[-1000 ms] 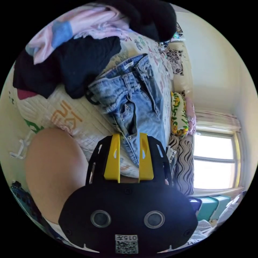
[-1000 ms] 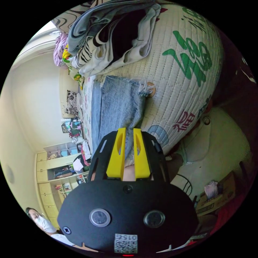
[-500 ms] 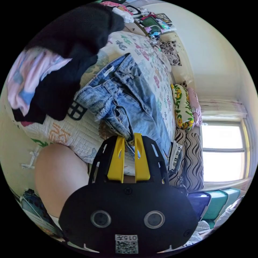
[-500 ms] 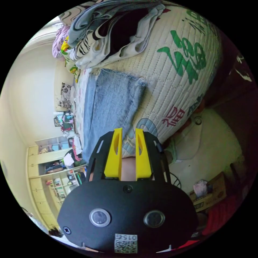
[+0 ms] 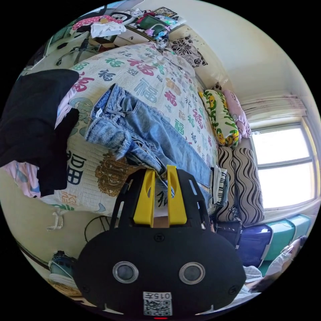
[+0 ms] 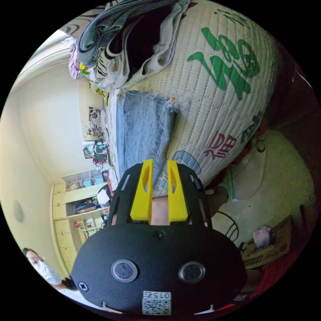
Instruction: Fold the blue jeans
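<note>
In the left gripper view, the left gripper (image 5: 160,174) pinches the waist end of the blue jeans (image 5: 150,133), which stretch across a printed bed quilt (image 5: 150,72); dark clothes (image 5: 33,120) are piled beside them. In the right gripper view, the right gripper (image 6: 159,167) is clamped on the frayed hem (image 6: 150,100), near stacked laundry (image 6: 133,43).

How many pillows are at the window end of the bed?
3, maybe more hidden. A yellow-green flowered pillow lies on the bed, a pink pillow sits just behind it toward the wall, and a black-and-white wavy striped pillow stands beside the window.
</note>
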Action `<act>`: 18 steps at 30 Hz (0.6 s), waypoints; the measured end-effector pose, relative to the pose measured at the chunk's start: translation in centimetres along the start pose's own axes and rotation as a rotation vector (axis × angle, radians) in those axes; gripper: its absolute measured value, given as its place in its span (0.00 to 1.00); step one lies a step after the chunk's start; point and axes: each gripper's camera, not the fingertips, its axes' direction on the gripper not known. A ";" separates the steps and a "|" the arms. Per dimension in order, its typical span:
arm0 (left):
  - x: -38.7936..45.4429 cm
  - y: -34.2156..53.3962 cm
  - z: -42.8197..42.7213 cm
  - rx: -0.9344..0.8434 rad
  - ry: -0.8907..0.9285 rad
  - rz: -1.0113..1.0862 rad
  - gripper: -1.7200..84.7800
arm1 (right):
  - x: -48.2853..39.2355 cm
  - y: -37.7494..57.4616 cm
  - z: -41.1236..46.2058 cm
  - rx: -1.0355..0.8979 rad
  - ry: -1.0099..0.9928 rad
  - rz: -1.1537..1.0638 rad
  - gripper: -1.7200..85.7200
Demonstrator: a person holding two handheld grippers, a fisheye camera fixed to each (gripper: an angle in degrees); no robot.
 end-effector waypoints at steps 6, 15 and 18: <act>-0.2 -0.8 -0.3 0.022 0.060 -0.041 0.09 | -2.4 0.3 0.8 0.000 0.037 0.026 0.07; -0.7 -2.8 -2.6 0.049 0.154 -0.043 0.08 | -12.3 3.1 -1.4 0.003 -0.093 -0.165 0.02; -1.4 -3.6 -3.4 0.069 0.208 -0.088 0.08 | -17.4 2.8 -1.1 -0.010 -0.099 -0.227 0.02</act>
